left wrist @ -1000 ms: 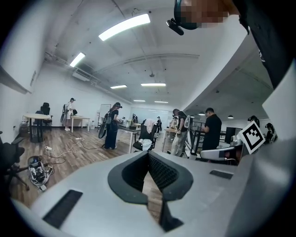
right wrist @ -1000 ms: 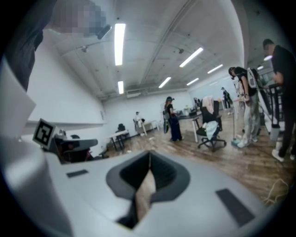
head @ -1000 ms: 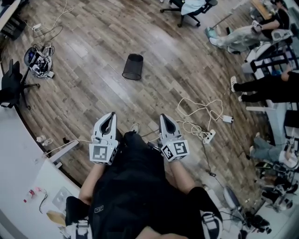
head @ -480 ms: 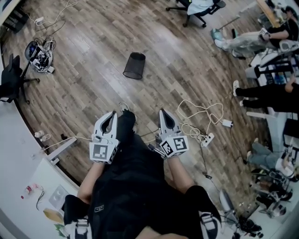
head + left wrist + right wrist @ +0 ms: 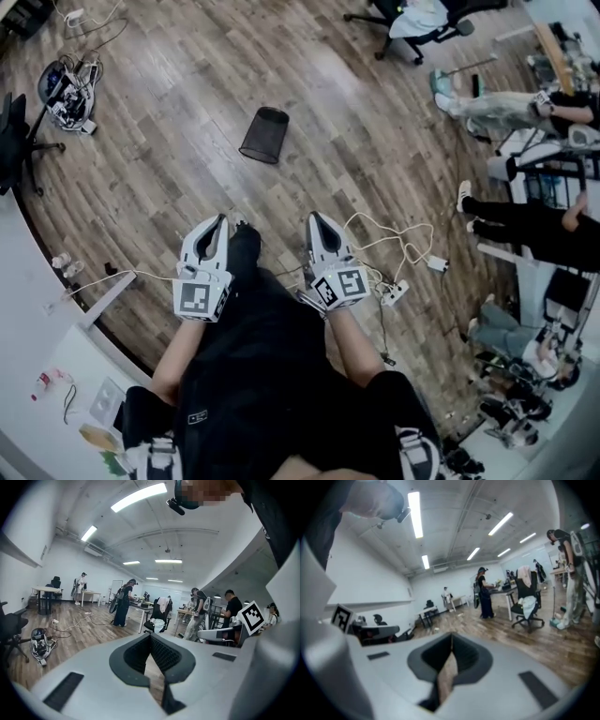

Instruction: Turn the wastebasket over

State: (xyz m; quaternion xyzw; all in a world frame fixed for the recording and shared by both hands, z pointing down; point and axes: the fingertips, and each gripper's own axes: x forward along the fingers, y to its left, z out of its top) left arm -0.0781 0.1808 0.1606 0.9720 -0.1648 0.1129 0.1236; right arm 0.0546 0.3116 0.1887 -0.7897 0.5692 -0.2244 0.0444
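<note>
Wastebasket (image 5: 265, 134) sits on the wood floor (image 5: 178, 112), well beyond your tongs. Your left gripper (image 5: 220, 221) and right gripper (image 5: 312, 218), both pressed together on nothing, have come slightly nearer it than a second ago.

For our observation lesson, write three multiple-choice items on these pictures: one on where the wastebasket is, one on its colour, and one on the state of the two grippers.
1. Where is the wastebasket?
A. on a desk
B. on the wooden floor, ahead of both grippers
C. between the right gripper's jaws

2. What colour is it?
A. black
B. white
C. red

3. The left gripper and right gripper are:
A. both open
B. both shut and empty
C. one open, one shut

Key:
1. B: the head view shows it on bare floor, apart from both grippers.
2. A: its mesh is dark.
3. B: each gripper view shows the jaws together with nothing between them.
</note>
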